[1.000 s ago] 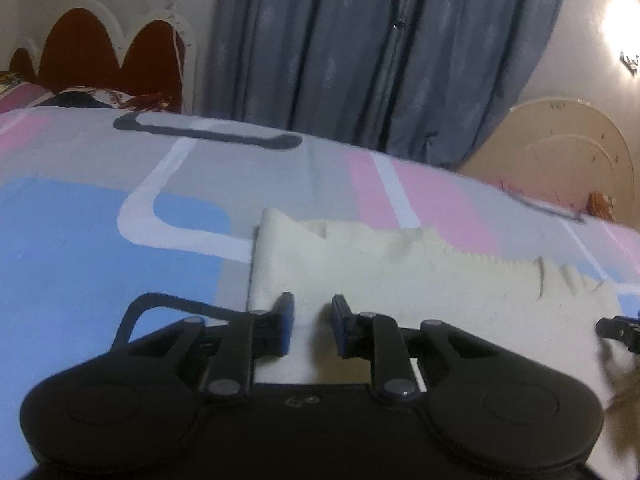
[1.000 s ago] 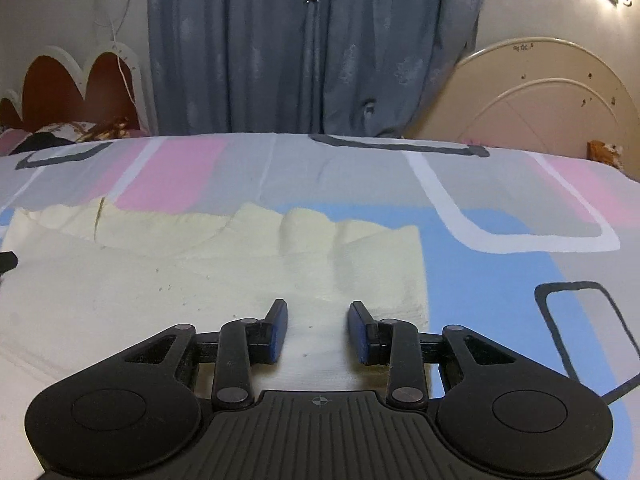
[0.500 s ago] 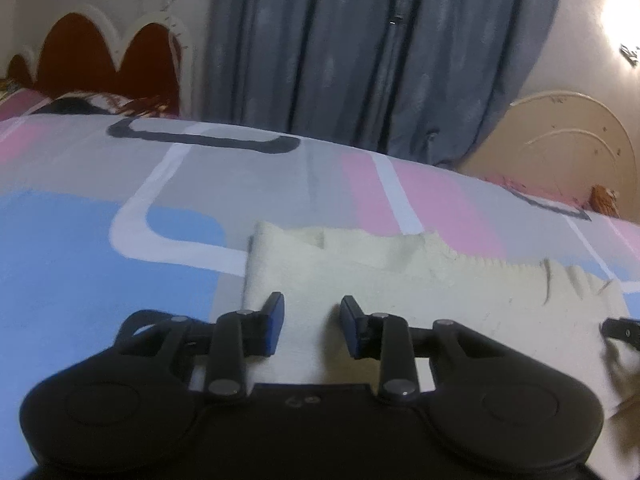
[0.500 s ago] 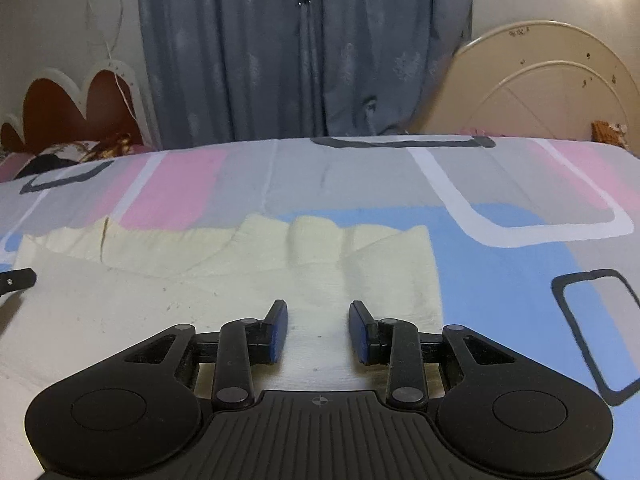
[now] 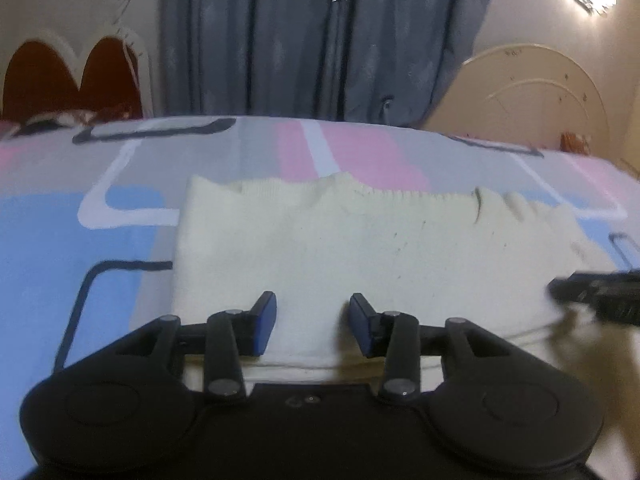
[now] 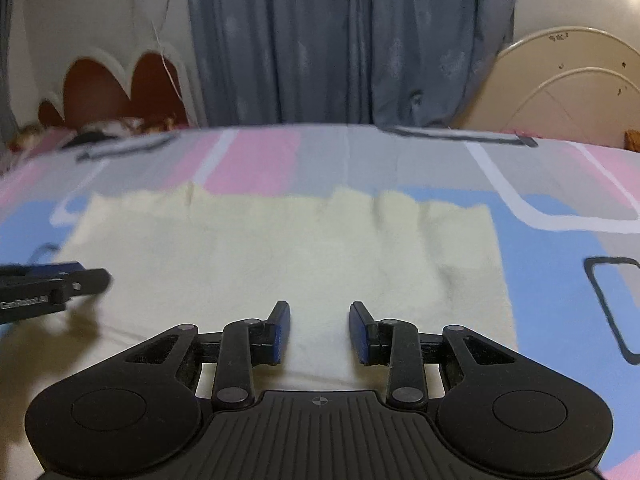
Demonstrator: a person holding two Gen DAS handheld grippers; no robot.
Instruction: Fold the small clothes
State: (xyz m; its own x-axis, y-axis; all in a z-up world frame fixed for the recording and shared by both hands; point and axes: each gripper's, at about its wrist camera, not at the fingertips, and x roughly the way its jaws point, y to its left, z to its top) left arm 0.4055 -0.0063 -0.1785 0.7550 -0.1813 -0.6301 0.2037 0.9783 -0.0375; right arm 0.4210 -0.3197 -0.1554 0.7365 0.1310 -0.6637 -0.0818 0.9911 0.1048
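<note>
A cream knitted garment (image 5: 352,248) lies flat on the patterned bedsheet (image 5: 60,240), folded into a wide rectangle. My left gripper (image 5: 313,326) hovers over its near left part, jaws opening, with nothing pinched between the blue pads. In the right wrist view the same garment (image 6: 280,256) spreads ahead, and my right gripper (image 6: 319,330) stands open over its near right part, pads apart and gripping nothing. Each gripper's tip shows at the edge of the other's view: the right gripper (image 5: 596,294), the left gripper (image 6: 52,286).
The bedsheet (image 6: 560,264) has blue, pink, grey and white blocks. Behind the bed hang grey-blue curtains (image 5: 320,40). A scalloped red headboard (image 5: 72,76) stands at the left and a cream arched headboard (image 5: 532,96) at the right.
The left gripper's jaws have widened and it has shifted right along the garment's near edge. The right gripper has drifted slightly, its jaws unchanged. The garment lies as before.
</note>
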